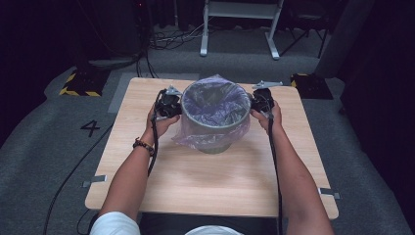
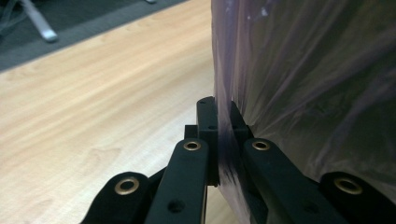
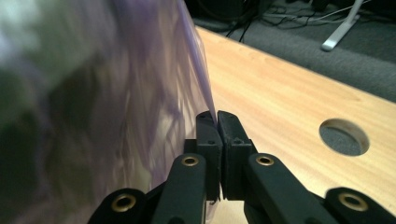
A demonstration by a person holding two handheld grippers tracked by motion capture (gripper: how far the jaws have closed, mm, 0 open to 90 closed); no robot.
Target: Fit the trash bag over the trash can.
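Wooden table (image 1: 210, 181) | left gripper (image 2: 219, 116), right gripper (image 3: 217, 122): jaws pinching purple bag (image 1: 214, 100) film | bin (image 1: 215, 139) mostly hidden

Looks like a lab or recording studio I'm in: black curtains (image 1: 34, 58) around, grey carpet (image 1: 39, 147) with a taped "4" (image 1: 90, 128), hazard-striped floor plate (image 1: 78, 83), loose cables (image 1: 171, 39), white stand legs (image 1: 240, 29), one bare wooden table (image 1: 215, 181).

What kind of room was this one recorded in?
Probably a lab or recording studio rather than a home: grey carpet floor marked with a number 4, loose cables, dark curtains around one wooden table.
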